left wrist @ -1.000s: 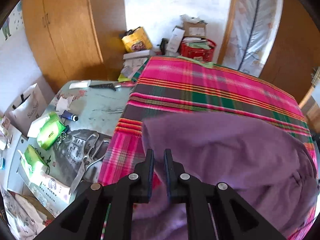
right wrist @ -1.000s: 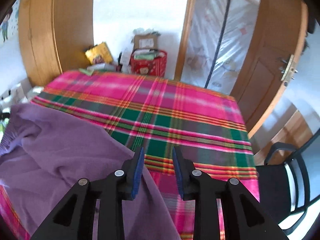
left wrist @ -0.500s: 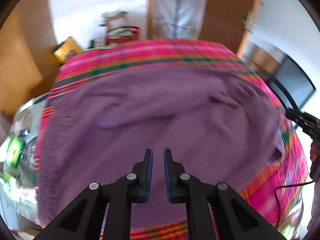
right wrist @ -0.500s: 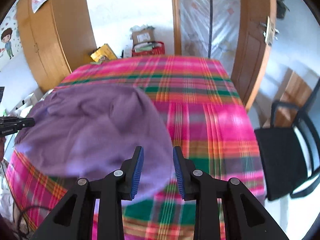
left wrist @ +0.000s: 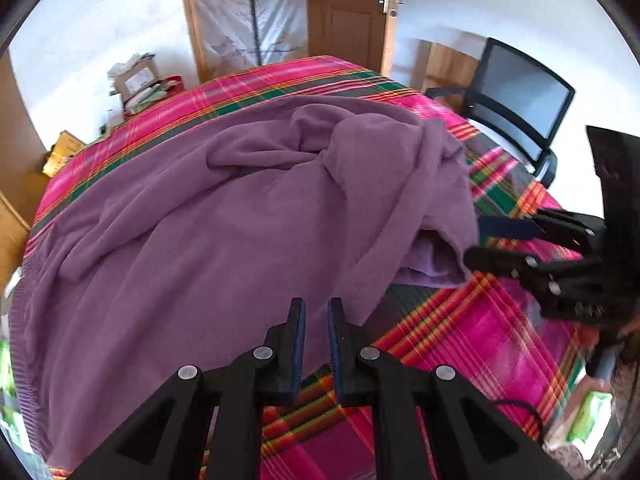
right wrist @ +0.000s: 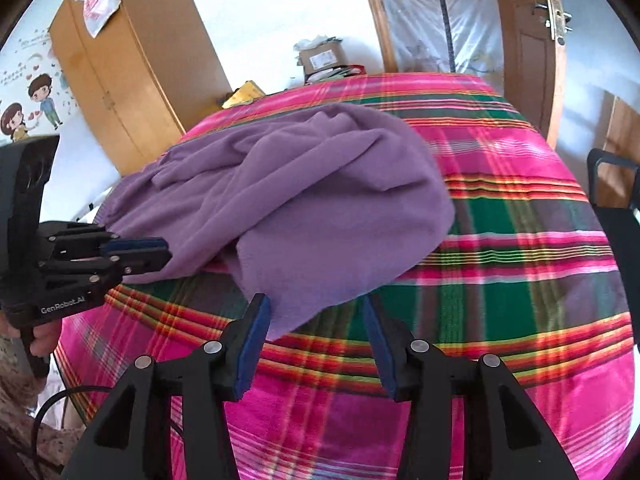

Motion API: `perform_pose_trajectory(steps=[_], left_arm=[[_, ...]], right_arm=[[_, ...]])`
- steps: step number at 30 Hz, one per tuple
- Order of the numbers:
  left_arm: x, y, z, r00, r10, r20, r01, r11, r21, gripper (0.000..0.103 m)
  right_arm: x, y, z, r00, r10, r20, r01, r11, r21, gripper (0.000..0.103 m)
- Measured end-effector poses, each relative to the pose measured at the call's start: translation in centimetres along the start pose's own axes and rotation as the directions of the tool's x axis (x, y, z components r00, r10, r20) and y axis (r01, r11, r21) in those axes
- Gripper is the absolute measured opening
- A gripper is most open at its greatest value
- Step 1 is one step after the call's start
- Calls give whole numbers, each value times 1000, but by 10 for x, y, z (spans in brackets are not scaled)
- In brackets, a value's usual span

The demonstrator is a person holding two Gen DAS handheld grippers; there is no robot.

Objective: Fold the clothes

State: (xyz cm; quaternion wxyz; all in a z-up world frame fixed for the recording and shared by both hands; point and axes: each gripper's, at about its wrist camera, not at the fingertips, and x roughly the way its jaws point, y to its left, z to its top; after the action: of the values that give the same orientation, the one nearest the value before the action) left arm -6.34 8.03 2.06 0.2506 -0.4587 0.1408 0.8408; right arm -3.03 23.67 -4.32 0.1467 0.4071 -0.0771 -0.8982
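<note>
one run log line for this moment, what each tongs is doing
left tongs: narrow gap, empty, over purple garment | right tongs: opening, empty, at garment's near edge | garment: crumpled on plaid cloth, unfolded

Your left gripper (left wrist: 316, 316) is matte black plastic: two angular fingers (left wrist: 294, 344) lined with blue pads and dotted with round silver screws. Your right gripper (right wrist: 316, 320) is built the same. From the right camera, the left unit's boxy black body carries white "GenRobot.AI" lettering (right wrist: 62, 305), and a thin black cable (right wrist: 52, 400) loops below it. A knitted, speckled sleeve (right wrist: 24, 420) covers your left arm.
</note>
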Motion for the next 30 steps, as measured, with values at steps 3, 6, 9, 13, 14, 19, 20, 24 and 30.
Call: perform_pose_trajectory(steps=[3,6,9,13,14,19,20,24,30], left_arm=[[-1,-1,2,1000,8,9,-8,1000,-15,11],[-3,-8,2,999,46,26,-46,999,12,11],[1,-14,5,999,38,21,-39,999,21,11],[5,-19,9,999,36,32,-37,999,24,11],[7,-20,9,999,36,29,-37,999,27,11],[11,-21,10,1000,13,18,-14,1000,19,11],[9,-22,10,1000,4,26,-5,1000,21,11],[3,-27,11,995,-64,79,62,998,28,11],[4,-38,8,992,-69,102,62,995,78,12]], right_arm=[[7,9,-2,1000,19,-2,-19,1000,-11,50],[17,16,-4,1000,0,-17,0,1000,-28,50],[18,16,-5,1000,-5,-4,5,1000,-10,50],[18,7,-5,1000,-7,2,7,999,46,50],[16,4,-5,1000,-4,6,3,999,53,50],[15,3,-6,1000,-13,10,12,998,55,50],[15,4,-6,1000,-17,10,16,998,54,50],[14,2,-7,1000,-20,9,19,998,62,50],[13,1,-7,1000,-26,8,25,997,67,50]])
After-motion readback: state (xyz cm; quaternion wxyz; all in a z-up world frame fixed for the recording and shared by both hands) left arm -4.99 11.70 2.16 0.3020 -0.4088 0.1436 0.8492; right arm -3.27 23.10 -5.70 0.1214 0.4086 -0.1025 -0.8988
